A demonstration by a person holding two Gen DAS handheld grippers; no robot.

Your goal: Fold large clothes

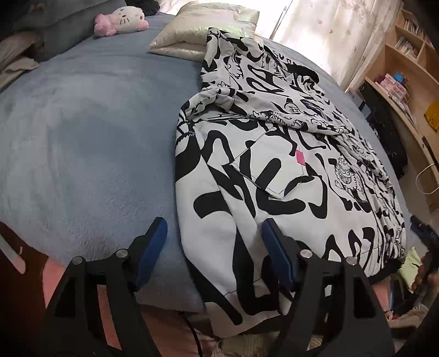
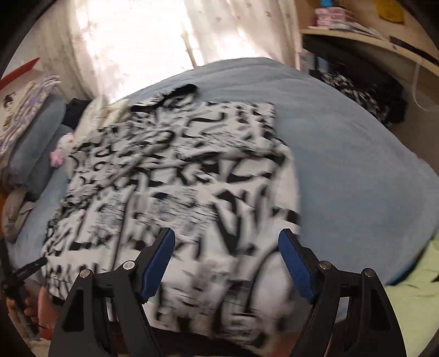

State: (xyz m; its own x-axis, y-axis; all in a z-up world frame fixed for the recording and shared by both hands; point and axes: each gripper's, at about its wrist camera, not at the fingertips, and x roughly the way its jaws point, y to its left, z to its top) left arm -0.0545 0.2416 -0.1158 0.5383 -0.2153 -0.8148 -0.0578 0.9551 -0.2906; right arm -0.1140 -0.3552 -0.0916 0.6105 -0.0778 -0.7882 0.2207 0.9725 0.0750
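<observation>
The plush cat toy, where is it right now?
In the left wrist view the plush cat toy lies at the top left, on the blue blanket, left of the pale pillow, well clear of the printed garment.

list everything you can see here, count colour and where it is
garment: one, white with black graffiti print and a small pink tag, spread on the right part of the bed, lower edge hanging over the near side
bed cover: one, blue-grey, under the garment
pillow: one, shiny cream, at the far end touching the garment's top
plush toy: one, white and pink, far left by the grey cushions
grey cushions: at least two, along the bed's left side in the right wrist view
curtain: white with a faint leaf print, behind the bed
shelf unit: one, light wood, right of the bed, holding boxes and books
left tongs: black with blue pads, open, over the garment's left edge
right tongs: same colours, open, above the garment, nothing held
</observation>
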